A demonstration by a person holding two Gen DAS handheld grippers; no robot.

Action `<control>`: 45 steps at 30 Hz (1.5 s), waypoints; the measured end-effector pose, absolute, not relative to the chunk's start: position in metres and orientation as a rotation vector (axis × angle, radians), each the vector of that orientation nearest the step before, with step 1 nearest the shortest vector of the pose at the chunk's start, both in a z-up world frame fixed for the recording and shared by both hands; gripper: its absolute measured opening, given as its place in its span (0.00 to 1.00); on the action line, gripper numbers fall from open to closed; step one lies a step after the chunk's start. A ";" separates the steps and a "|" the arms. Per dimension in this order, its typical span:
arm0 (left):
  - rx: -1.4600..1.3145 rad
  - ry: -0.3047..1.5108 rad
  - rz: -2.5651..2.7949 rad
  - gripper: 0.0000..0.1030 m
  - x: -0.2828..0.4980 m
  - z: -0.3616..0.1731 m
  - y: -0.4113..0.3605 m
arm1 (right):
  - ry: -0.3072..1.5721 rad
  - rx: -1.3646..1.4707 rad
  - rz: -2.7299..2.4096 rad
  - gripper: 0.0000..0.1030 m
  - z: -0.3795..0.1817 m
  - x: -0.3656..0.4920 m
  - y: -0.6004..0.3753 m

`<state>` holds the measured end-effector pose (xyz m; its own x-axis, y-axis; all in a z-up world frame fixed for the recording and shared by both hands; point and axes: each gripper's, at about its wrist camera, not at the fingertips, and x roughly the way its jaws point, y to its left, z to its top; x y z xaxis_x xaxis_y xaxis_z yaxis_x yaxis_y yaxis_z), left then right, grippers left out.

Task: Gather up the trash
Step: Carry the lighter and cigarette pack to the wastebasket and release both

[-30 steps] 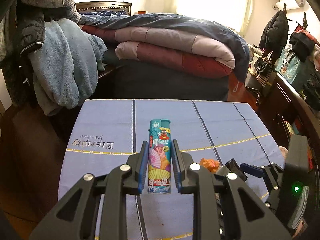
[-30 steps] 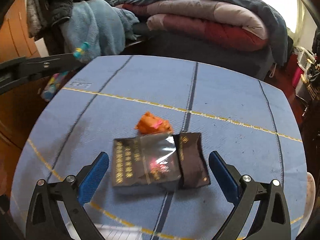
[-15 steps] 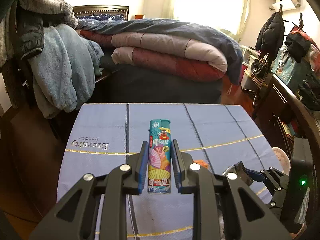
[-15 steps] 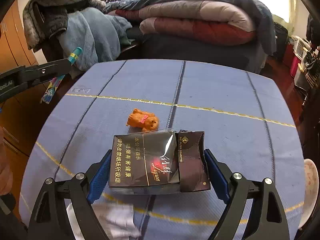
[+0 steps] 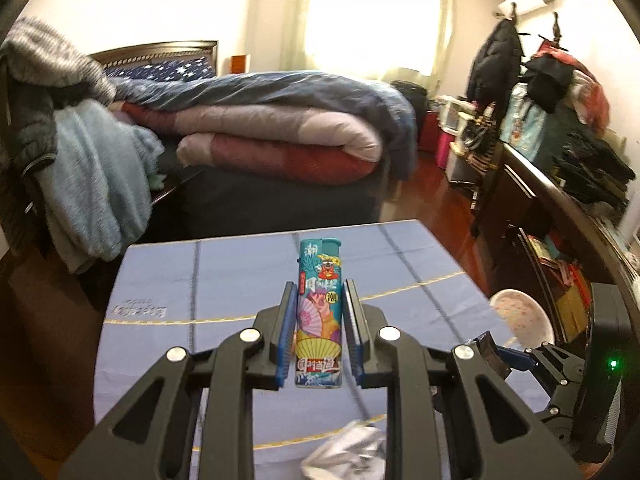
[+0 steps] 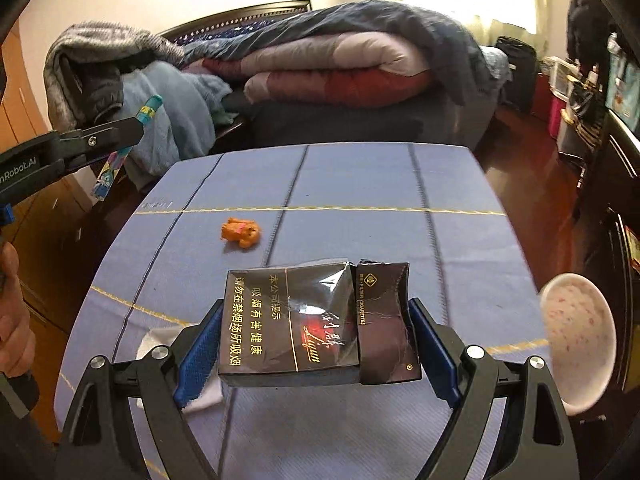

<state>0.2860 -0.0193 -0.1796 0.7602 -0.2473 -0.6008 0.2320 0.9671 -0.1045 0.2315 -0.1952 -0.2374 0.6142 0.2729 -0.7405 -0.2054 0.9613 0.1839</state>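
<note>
My left gripper [image 5: 319, 334] is shut on a teal patterned lighter [image 5: 319, 312] and holds it upright above the blue-clothed table [image 5: 240, 272]. It also shows at the left of the right wrist view [image 6: 132, 130]. My right gripper [image 6: 316, 340] is shut on a crumpled black cigarette pack [image 6: 316, 324], lifted above the table. A crumpled white tissue [image 6: 160, 344] lies on the cloth under the right gripper and also shows in the left wrist view [image 5: 348, 452]. A small orange toy [image 6: 241, 232] lies mid-table.
A pink speckled bowl [image 6: 576, 340] sits off the table's right edge. A bed with folded quilts [image 5: 280, 136] stands beyond the table. Clothes hang on a chair [image 5: 80, 168] at the left. A dark cabinet [image 5: 560, 216] runs along the right.
Both grippers have risen above the table. The right gripper closed on the cigarette pack and lifted it. The tissue and the bowl came into view.
</note>
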 end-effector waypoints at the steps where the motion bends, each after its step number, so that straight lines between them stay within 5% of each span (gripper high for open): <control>1: -0.019 0.654 -0.272 0.23 0.284 -0.177 -0.025 | 0.861 0.088 0.268 0.85 -0.235 0.227 -0.201; 16: 0.066 0.627 -0.498 0.23 0.266 -0.163 -0.157 | 0.792 0.171 0.103 0.85 -0.221 0.186 -0.305; 45: 0.232 0.725 -0.817 0.23 0.299 -0.233 -0.400 | 0.767 0.386 -0.288 0.85 -0.268 0.159 -0.505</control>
<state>0.2994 -0.4002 -0.2334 0.4626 -0.5818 -0.6689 0.7333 0.6752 -0.0801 0.1591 -0.5051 -0.2684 0.6870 -0.1119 -0.7179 0.3882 0.8918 0.2325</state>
